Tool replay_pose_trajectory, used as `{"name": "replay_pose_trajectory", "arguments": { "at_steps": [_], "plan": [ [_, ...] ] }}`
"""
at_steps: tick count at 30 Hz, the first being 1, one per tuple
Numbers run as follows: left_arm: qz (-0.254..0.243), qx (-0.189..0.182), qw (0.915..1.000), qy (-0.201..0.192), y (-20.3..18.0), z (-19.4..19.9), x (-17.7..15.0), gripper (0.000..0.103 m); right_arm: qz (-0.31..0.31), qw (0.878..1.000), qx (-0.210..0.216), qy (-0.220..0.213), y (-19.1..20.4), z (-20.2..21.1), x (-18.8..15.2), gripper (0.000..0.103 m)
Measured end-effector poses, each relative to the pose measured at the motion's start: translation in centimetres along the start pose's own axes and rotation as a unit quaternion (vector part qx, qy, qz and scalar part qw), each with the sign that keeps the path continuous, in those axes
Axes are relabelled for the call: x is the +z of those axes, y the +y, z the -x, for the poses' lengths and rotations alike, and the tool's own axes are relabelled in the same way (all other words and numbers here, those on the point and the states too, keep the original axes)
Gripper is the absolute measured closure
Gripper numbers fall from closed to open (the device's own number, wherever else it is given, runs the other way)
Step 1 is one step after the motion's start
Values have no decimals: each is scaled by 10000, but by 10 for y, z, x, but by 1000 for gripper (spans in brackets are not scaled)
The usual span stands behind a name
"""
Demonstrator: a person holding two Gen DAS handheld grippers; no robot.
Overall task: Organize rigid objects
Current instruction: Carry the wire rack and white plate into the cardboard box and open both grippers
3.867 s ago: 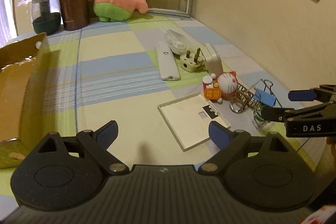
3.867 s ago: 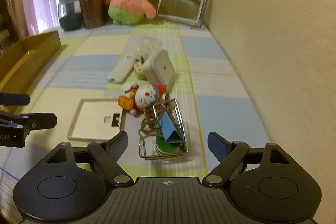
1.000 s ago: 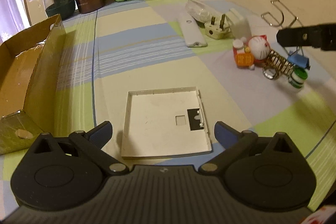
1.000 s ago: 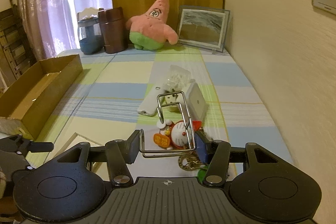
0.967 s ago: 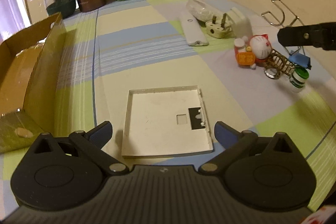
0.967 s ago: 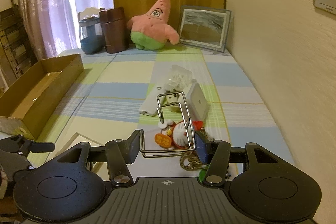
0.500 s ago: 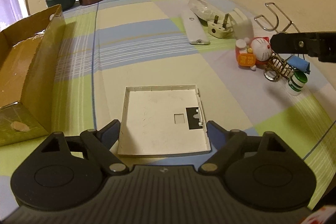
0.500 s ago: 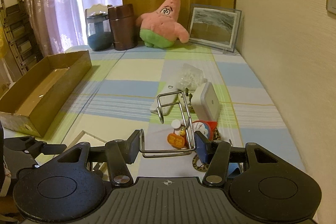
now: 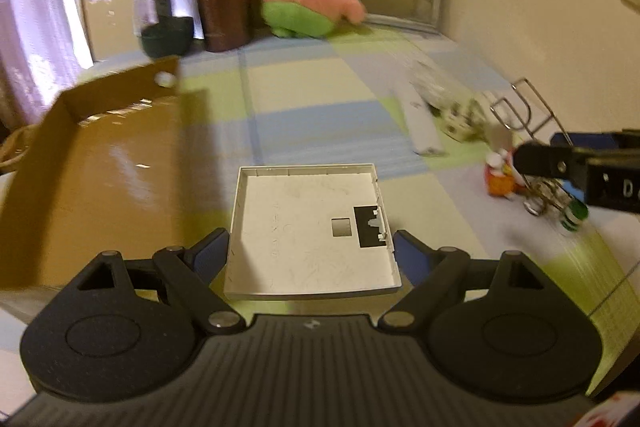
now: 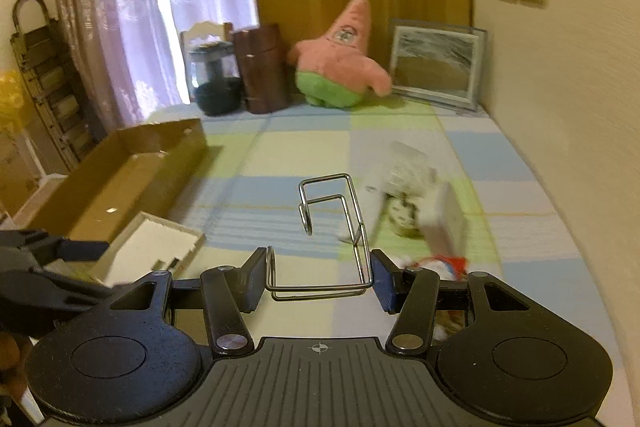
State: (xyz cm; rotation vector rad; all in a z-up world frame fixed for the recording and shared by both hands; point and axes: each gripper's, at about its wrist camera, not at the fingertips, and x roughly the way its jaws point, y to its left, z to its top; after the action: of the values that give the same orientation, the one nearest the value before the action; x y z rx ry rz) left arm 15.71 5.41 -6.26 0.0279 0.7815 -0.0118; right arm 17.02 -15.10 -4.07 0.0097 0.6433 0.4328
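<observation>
White square plastic cover plate sits clamped between the blue pads of the left tool, lifted above the checked counter, beside the brown cardboard box. From the right wrist, the right tool grips a bent silver wire rack held in the air; the box lies to the left, near the plate.
</observation>
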Motion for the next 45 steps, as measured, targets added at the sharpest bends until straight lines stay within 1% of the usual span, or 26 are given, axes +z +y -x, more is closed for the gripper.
{"name": "replay_pose_trajectory", "arguments": {
  "at_steps": [3,6,9,13,16,20,27,34,35,37,40,42,44,45],
  "plan": [
    [57,192,9998,-41,27,16,8,18,0,9999,163,37,23,-5,9,52],
    [82,388,9992,-74,55,32,13,18,-26,9990,432,86,52,-13,18,52],
    [179,514,9985,-66,88,47,13,18,41,9972,734,105,88,-21,26,52],
    [189,721,9972,-43,128,62,9,18,105,9941,1059,184,133,-36,34,52],
    [302,729,9969,-11,155,65,8,18,157,9922,1203,278,161,-48,37,52],
    [324,752,9966,-6,180,67,5,18,239,9914,1221,414,187,-68,40,52],
    [284,702,9971,9,202,58,2,18,359,9914,1071,660,211,-102,40,52],
    [253,727,9970,54,214,42,1,18,348,9903,1062,823,217,-126,38,52],
    [259,713,9971,63,216,40,1,22,347,9903,1056,836,218,-129,37,52],
    [238,682,9973,110,218,35,2,38,312,9898,1074,879,218,-133,36,52],
    [246,676,9974,105,219,31,2,38,305,9894,1111,889,219,-138,34,52],
    [217,673,9974,117,220,28,2,36,272,9890,1133,906,218,-141,33,52],
    [255,700,9972,95,222,29,2,31,216,9891,1148,901,217,-142,32,52],
    [291,713,9970,60,224,30,1,30,220,9894,1134,884,217,-142,33,52]
  ]
}}
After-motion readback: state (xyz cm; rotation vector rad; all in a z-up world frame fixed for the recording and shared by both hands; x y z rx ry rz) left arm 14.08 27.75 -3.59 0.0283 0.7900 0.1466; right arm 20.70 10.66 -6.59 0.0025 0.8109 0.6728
